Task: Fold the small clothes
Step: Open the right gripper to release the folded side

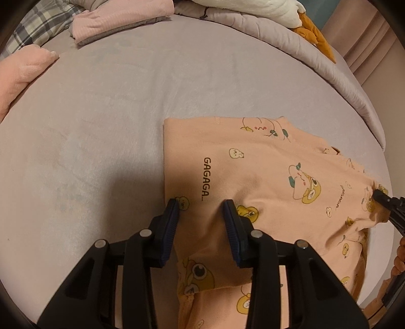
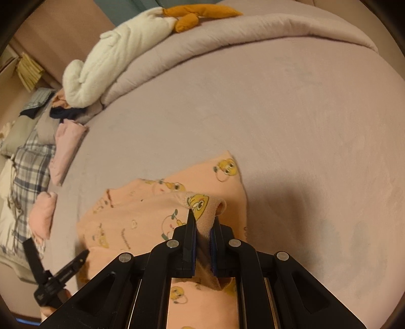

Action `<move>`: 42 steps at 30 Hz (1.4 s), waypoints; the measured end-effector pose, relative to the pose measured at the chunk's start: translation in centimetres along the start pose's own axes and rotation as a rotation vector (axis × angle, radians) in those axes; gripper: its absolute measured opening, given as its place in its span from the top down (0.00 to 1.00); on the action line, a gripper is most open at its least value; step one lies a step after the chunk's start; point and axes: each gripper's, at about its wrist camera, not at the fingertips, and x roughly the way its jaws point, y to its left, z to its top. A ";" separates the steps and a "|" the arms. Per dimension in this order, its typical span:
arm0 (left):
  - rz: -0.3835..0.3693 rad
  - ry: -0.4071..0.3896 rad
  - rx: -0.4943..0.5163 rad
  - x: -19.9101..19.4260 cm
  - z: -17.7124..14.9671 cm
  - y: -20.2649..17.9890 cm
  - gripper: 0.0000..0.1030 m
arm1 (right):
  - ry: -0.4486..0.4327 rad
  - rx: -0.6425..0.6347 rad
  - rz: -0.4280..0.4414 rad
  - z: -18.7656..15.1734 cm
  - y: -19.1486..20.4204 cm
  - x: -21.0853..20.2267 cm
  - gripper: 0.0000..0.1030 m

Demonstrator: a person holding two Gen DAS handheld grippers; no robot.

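A small peach garment (image 1: pixel 265 177) printed with yellow cartoon ducks and "GAGAGA" lies partly folded on the lilac bed sheet (image 1: pixel 114 114). My left gripper (image 1: pixel 201 206) is open, its jaws spread over the garment's near left corner, gripping nothing. My right gripper (image 2: pixel 202 222) is shut on a bunched fold of the same garment (image 2: pixel 141 215) and lifts that edge off the sheet. The right gripper also shows at the right edge of the left wrist view (image 1: pixel 389 205). The left gripper shows at the lower left of the right wrist view (image 2: pixel 55 265).
Folded pink clothes (image 1: pixel 121 20) lie at the far left, with a plaid cloth (image 1: pixel 38 27) beside them. A rolled lilac quilt (image 2: pixel 227 38) with a white and orange plush toy (image 2: pixel 121 48) runs along the far side. A pink bundle (image 1: pixel 22 73) lies at the left.
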 end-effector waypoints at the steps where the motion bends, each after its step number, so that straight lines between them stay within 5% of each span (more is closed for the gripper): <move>1: -0.002 -0.001 0.003 0.0 0.1 0.0 0.64 | 0.007 0.004 -0.006 0.0 -0.2 0.3 0.90; 18: -0.016 -0.007 -0.011 0.2 -0.4 0.2 0.64 | 0.015 0.038 -0.033 -0.1 -2.3 1.8 0.90; 23: -0.019 -0.009 -0.013 -0.1 -0.5 0.3 0.64 | -0.071 0.033 -0.149 -0.1 -3.1 -0.9 0.89; 33: -0.043 -0.005 -0.016 -2.6 -2.3 0.2 0.65 | 0.005 0.036 -0.006 -3.9 -3.8 -1.7 0.88; 42: -0.040 0.016 -0.041 -2.0 -3.6 1.2 0.64 | -0.019 -0.026 -0.101 -5.3 -4.6 -1.4 0.88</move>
